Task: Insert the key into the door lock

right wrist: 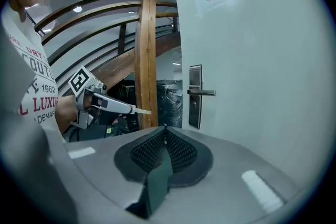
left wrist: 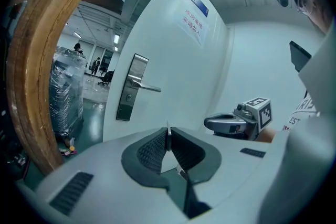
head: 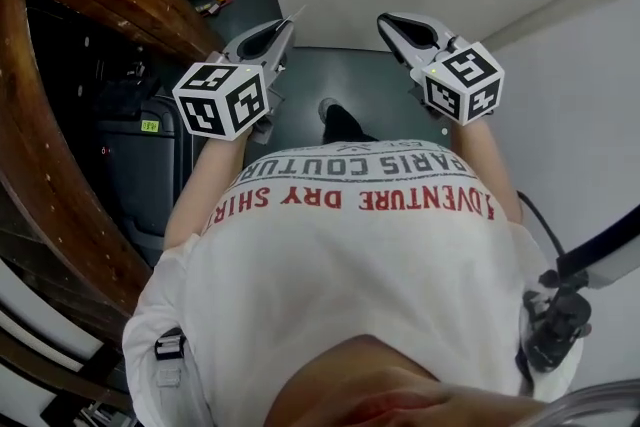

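Observation:
My left gripper is shut on a thin key, whose blade sticks out past the jaw tips. Ahead stands the white door, with a metal lock plate and a lever handle. The key is well short of the lock. My right gripper is shut with nothing between its pads. In the right gripper view the left gripper shows at the left with the key pointing toward the door.
A curved wooden beam and a wooden post stand left of the door. A black case sits under the beam. A plastic-wrapped stack stands beyond. A paper notice hangs on the door.

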Action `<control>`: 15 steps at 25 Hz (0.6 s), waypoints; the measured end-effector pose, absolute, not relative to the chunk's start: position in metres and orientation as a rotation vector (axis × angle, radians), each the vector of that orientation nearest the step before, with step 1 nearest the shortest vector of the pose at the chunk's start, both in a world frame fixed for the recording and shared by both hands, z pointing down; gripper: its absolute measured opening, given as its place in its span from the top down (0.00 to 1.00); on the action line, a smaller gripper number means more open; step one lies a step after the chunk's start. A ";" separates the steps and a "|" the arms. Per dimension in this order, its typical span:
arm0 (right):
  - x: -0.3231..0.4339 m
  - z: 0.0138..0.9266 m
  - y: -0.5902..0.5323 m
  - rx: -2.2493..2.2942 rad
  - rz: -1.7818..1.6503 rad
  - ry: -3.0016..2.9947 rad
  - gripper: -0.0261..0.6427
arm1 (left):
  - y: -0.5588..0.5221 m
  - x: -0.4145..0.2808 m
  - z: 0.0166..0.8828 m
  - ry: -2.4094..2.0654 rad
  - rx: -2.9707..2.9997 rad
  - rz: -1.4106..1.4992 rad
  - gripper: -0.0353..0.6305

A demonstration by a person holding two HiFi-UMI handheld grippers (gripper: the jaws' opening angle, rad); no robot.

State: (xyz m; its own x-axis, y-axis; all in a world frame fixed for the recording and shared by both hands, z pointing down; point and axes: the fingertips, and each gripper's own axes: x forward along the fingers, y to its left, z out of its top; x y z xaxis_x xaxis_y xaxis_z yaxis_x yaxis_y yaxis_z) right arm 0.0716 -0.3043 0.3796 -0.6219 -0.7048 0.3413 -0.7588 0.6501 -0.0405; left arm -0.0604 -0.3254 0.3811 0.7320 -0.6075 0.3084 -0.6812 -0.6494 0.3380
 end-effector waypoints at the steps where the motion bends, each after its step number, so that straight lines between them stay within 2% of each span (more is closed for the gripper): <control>1: 0.072 0.381 -0.323 1.155 0.259 -2.583 0.96 | -0.338 -0.059 0.385 -0.993 2.487 0.238 0.91; 4: 0.075 0.385 -0.388 1.114 0.235 -2.597 0.95 | -0.377 -0.055 0.399 -1.018 2.423 0.262 0.91; 7: 0.078 0.370 -0.437 1.141 0.117 -2.585 0.91 | -0.400 -0.056 0.404 -1.033 2.402 0.274 0.91; 9: 0.081 0.359 -0.466 1.163 0.034 -2.566 0.86 | -0.411 -0.057 0.402 -1.044 2.390 0.253 0.91; 11: 0.087 0.346 -0.497 1.198 -0.037 -2.547 0.77 | -0.424 -0.055 0.400 -1.050 2.374 0.228 0.91; 15: 0.092 0.337 -0.539 1.210 -0.097 -2.539 0.71 | -0.442 -0.047 0.398 -1.041 2.369 0.200 0.91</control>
